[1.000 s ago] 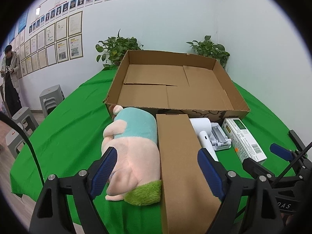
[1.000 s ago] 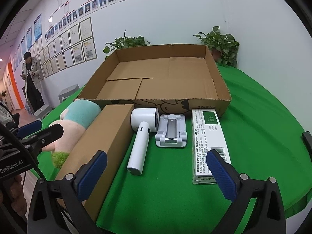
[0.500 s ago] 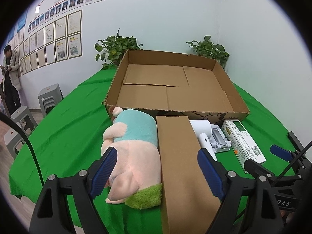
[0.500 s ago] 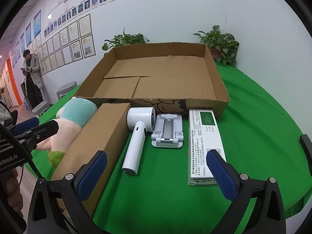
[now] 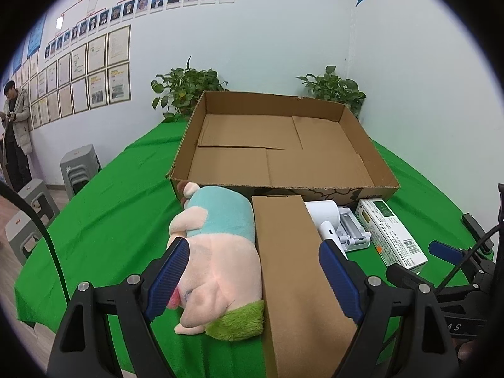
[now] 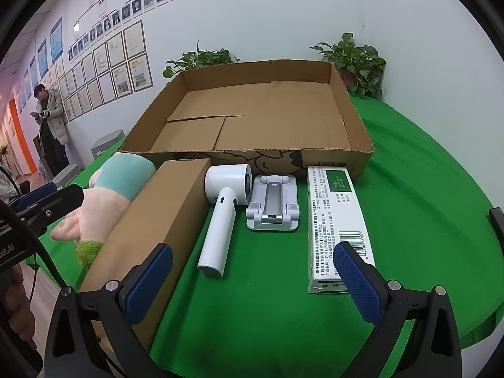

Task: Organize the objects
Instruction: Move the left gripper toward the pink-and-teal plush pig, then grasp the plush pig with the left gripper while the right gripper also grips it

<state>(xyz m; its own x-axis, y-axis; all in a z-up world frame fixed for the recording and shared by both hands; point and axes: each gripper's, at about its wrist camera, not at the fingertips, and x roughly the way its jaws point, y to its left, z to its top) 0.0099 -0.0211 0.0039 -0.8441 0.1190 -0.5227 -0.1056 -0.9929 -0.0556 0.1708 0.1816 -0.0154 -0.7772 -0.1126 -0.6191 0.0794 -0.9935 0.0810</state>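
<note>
**Left wrist view: five items lined up, tray still bare**

The left gripper [image 5: 253,272] hangs spread wide and empty above the plush pig [image 5: 217,252] and the long brown carton [image 5: 293,271], which lie touching side by side on the green tablecloth [image 5: 104,220]. The right gripper [image 6: 252,278] is likewise spread, holding nothing, over the white hair dryer [image 6: 222,214]. Beside the dryer sit a folding phone stand [image 6: 273,201] and a white medicine box [image 6: 338,223], all just in front of the open cardboard tray [image 6: 201,154].

The pig looks soft and light; it should squash, so pinch across its body. The carton is likely stiff but wide: take it across its narrow width. The dryer's handle seems smooth and could slip.
</note>
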